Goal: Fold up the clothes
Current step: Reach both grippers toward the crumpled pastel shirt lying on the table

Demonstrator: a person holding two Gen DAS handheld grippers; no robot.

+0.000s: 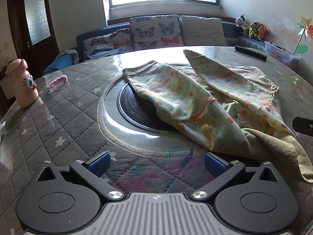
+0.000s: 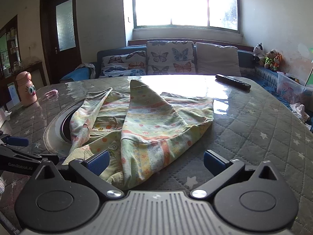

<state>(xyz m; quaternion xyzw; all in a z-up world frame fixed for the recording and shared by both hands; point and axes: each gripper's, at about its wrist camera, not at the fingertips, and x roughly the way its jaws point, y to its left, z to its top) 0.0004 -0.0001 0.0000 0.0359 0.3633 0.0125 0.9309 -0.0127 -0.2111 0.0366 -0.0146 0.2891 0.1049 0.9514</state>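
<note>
A child's pale green patterned garment (image 1: 197, 99) lies on the round table, both sleeves folded in across the body, a ribbed olive collar (image 1: 277, 146) at its near edge. My left gripper (image 1: 156, 163) is open and empty, just left of the collar, above the table. In the right wrist view the garment (image 2: 148, 125) lies straight ahead. My right gripper (image 2: 156, 161) is open and empty, its left fingertip (image 2: 97, 162) over the garment's near edge. The left gripper (image 2: 17, 150) shows at the left edge there.
The quilted grey table cover (image 1: 58, 121) has a round inset hotplate (image 1: 137, 109) partly under the garment. A pink bottle (image 1: 22, 83) and a small pink item (image 1: 58, 80) stand at the left. A black remote (image 2: 232, 81) lies at the far right. A sofa (image 2: 172, 60) is behind.
</note>
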